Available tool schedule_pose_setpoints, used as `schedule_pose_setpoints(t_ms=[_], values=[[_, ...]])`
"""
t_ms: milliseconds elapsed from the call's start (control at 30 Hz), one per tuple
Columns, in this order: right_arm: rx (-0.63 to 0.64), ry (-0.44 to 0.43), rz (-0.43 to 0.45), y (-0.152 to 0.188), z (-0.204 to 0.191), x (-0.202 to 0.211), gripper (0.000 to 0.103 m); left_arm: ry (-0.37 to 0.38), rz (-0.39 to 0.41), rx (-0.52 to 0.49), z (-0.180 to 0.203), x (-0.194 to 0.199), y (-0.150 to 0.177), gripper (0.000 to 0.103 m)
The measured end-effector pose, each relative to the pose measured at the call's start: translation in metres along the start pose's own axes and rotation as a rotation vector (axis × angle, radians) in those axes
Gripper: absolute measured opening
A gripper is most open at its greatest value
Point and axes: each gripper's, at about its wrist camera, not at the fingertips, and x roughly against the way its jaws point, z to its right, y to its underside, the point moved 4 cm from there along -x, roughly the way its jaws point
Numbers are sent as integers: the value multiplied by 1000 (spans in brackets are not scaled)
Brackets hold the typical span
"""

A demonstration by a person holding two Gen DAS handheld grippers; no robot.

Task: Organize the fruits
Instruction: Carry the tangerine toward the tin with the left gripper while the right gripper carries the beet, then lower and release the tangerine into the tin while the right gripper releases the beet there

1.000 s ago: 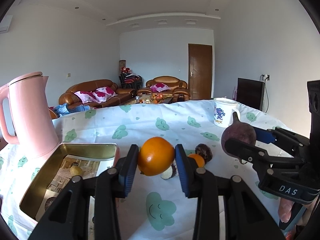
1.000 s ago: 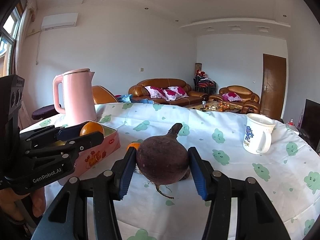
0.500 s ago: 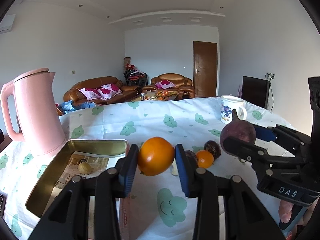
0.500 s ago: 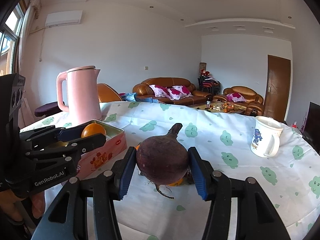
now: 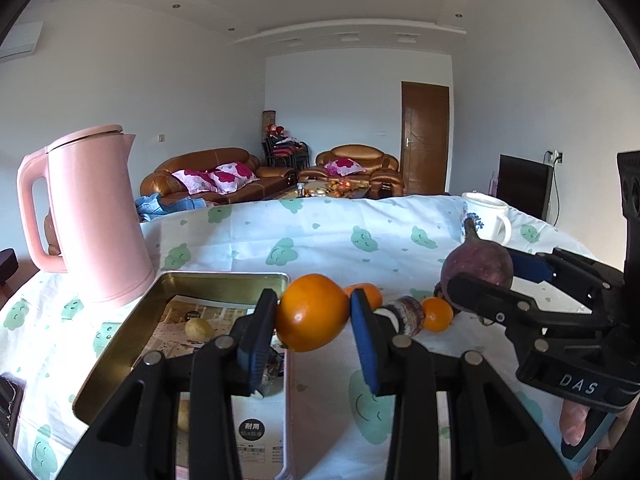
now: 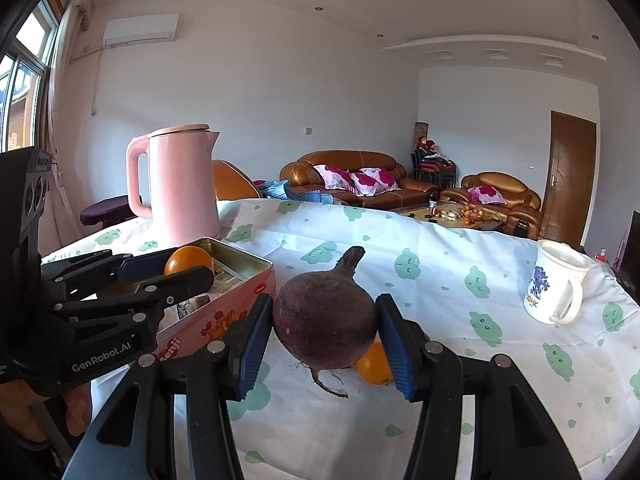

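My left gripper is shut on an orange, held above the right edge of the open gold-lined tin. It also shows in the right wrist view. My right gripper is shut on a dark purple beetroot, held above the table to the right of the tin; it shows in the left wrist view too. A small yellowish fruit lies in the tin. Small oranges and a dark cut fruit lie on the cloth.
A pink kettle stands behind the tin's left side. A white mug stands at the right. The tin's pink outer wall faces the right gripper. The table has a cloth with green patterns.
Both grippers have shifted left toward the tin with their loads. The orange now hangs at the tin's right rim, and the loose fruits on the cloth show further right.
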Motion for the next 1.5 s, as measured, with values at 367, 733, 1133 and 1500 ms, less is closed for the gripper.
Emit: schedule_pose_setpoints(t_ms=[367,733,1133,1500], values=[[37,-40,-23,-5,-24,-17,54,-40,-12,31,-27,2,3,39],[77,-74,-32,-14,-46,-30,54,-72,-33,59,-53,2,5,39],[129,-116,-46,-27,-71,-46,54,-117,-65,63,-81,3,7,39],[157,-162,-66,-37,-92,-65,54,-139,-110,58,-97,-6,9,39]])
